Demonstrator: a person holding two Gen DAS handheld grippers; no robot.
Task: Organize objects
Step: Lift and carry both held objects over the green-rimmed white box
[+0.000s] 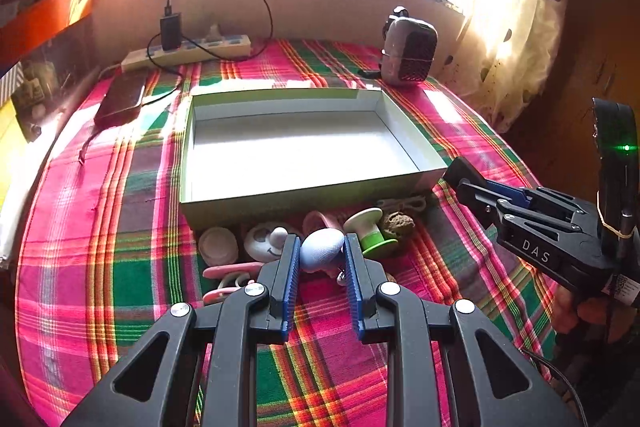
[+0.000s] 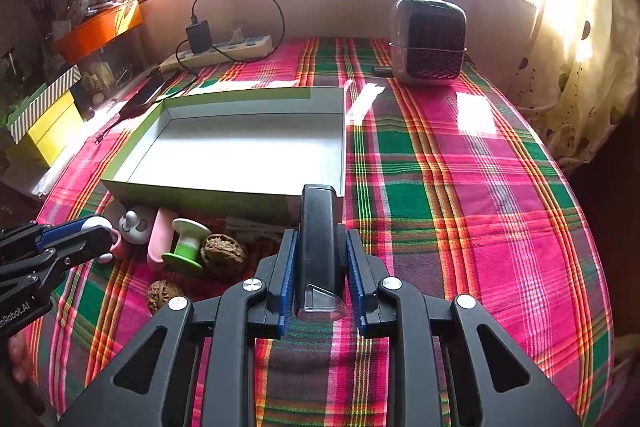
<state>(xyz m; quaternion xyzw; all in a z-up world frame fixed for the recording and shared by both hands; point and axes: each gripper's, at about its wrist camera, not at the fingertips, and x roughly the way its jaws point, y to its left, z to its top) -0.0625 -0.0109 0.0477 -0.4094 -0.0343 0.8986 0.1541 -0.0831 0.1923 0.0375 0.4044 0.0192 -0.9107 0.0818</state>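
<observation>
My left gripper (image 1: 322, 239) is shut on a pale blue egg-shaped piece (image 1: 320, 253), held just above the plaid cloth in front of the open white box (image 1: 304, 197). In the right wrist view, the right gripper (image 2: 318, 237) is shut on a black stick-shaped device with a clear cap (image 2: 318, 227), near the box's (image 2: 200, 195) front right corner. Loose on the cloth before the box lie a green and white spool (image 2: 186, 243), two walnuts (image 2: 222, 255), a white face toy (image 2: 134, 225) and pink pieces (image 1: 232, 271). The box is empty inside.
A power strip with a charger (image 1: 188, 51) and a dark phone (image 1: 122, 99) lie at the back left. A dark mesh-fronted appliance (image 2: 430, 41) stands at the back right. Yellow boxes (image 2: 52, 131) sit off the table's left edge, and a curtain (image 2: 580, 59) hangs on the right.
</observation>
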